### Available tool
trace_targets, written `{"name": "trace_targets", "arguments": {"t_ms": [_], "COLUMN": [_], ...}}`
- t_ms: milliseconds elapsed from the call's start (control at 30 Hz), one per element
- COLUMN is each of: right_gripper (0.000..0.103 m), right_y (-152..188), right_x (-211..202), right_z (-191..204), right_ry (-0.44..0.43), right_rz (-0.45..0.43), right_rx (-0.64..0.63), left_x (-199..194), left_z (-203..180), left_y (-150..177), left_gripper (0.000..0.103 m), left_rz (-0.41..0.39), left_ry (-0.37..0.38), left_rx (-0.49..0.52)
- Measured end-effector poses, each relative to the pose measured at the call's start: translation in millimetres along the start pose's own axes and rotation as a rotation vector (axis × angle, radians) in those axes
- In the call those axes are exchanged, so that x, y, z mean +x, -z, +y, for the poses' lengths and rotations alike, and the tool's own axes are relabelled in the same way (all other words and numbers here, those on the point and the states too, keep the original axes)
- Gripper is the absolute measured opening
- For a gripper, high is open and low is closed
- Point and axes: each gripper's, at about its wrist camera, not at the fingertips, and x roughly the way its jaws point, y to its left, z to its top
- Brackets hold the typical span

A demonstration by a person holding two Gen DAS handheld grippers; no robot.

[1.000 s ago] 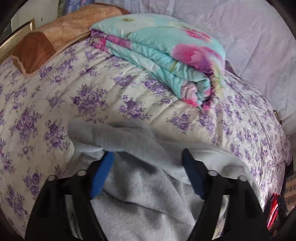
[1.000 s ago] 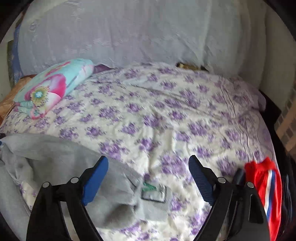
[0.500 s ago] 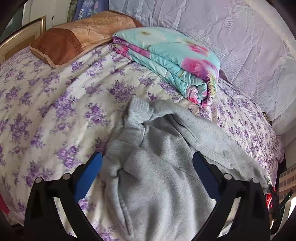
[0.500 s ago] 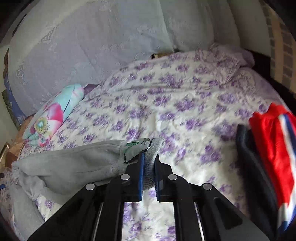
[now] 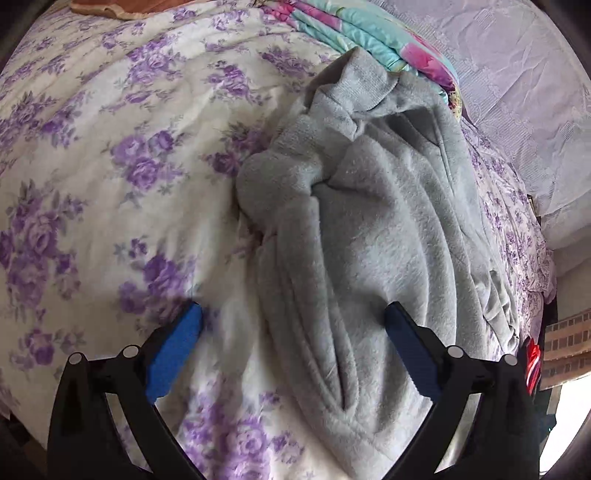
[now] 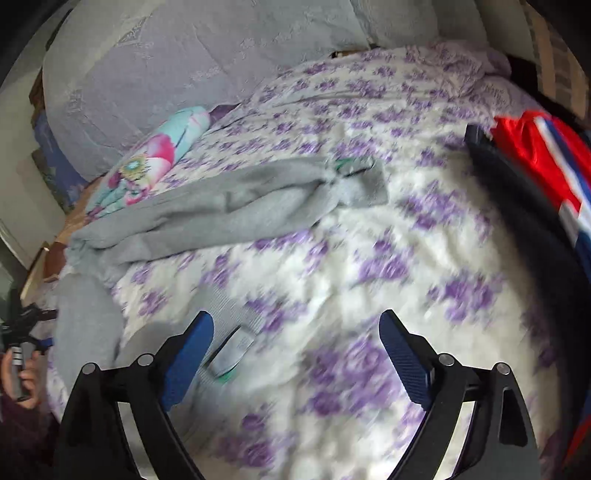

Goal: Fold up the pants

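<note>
Grey pants point(image 5: 373, 236) lie crumpled on the bed point(image 5: 92, 155), on a white sheet with purple flowers. In the left wrist view the fleecy fabric runs from the lower middle up toward the top, where a ribbed hem touches the folded teal quilt point(image 5: 369, 33). A brown pillow point(image 5: 107, 7) shows at the top edge.

Left gripper point(image 5: 291, 332): jaws wide, blue pads apart. The pants' edge sits between them, nearer the right pad; neither pad presses on the cloth. The left pad is over bare sheet.

Right gripper point(image 6: 295, 336): jaws wide, having just opened again after a pinch. The right wrist view is blurred. Between the fingers lies a grey cuff with a small label point(image 6: 231, 354), just beside the left pad; contact cannot be told. The rest is sheet.

In that same view one leg point(image 6: 229, 206) stretches across the bed from the left, ending at another cuff with a dark tag. A red, white and blue garment point(image 6: 543, 158) and something black lie at the right edge. A hand point(image 6: 18, 376) holds the other tool at far left. A pale lilac cover point(image 6: 184, 55) hangs behind the bed.
</note>
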Motion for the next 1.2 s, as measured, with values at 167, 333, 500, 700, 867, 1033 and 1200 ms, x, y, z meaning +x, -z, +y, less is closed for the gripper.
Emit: {"name": "trace_targets", "arguments": {"t_ms": [167, 333, 500, 700, 867, 1033, 1200], "right_gripper": [0.091, 0.018, 0.018, 0.027, 0.043, 0.054, 0.054], "right_y": [17, 6, 5, 43, 83, 84, 83], "right_x": [41, 11, -115, -151, -98, -103, -128], "right_z": [42, 66, 53, -18, -60, -53, -42], "right_ry": [-0.044, -0.141, 0.086, 0.31, 0.358, 0.394, 0.443], "right_rz": [0.051, -0.017, -0.344, -0.286, -0.125, -0.194, -0.353], "right_rx": [-0.051, -0.117, -0.172, -0.035, 0.042, 0.017, -0.008], "left_x": [20, -4, -77, -65, -61, -81, -56], "left_z": [-37, -31, -46, -46, -4, 23, 11], "left_y": [1, 8, 46, 98, 116, 118, 106], "left_gripper": [0.095, 0.021, 0.023, 0.085, 0.089, 0.097, 0.096], "left_rz": [-0.068, -0.133, -0.266, -0.121, -0.058, -0.11, -0.137], "left_ry": [-0.007, 0.105, 0.061, -0.108, -0.067, -0.099, -0.107], "left_rx": [0.06, -0.02, 0.053, 0.146, 0.064, -0.003, 0.013]}}
